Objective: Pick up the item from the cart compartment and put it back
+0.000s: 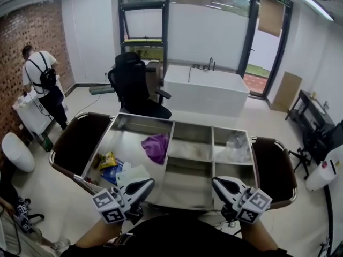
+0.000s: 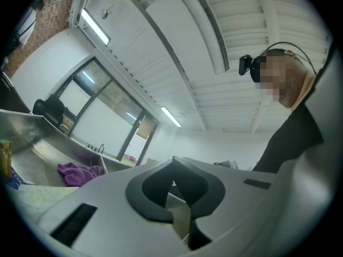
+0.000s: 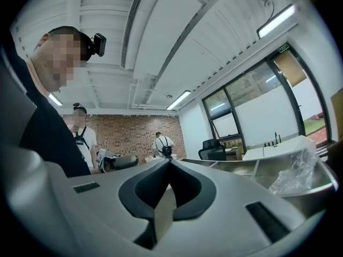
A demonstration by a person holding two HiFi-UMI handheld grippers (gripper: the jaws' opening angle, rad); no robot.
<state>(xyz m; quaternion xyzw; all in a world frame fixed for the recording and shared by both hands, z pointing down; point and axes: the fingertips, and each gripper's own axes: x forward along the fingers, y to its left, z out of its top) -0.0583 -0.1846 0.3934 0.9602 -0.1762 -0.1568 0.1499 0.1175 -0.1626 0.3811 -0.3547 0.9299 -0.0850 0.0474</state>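
Purple cloth (image 1: 156,146) crumpled, soft, in steel cart (image 1: 190,191), left compartment; left gripper (image 1: 150,182), right gripper (image 1: 215,181) both closed, empty.

A person in a white shirt (image 1: 34,68) is standing by the brick wall (image 1: 21,36), a black office chair (image 1: 132,84) is sitting beside a white bathtub (image 1: 209,93), and a white toilet (image 1: 15,152) is standing at the left.

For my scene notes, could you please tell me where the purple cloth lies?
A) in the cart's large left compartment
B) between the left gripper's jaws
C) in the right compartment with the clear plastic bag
A: the purple cloth lies in the large left compartment of the cart.
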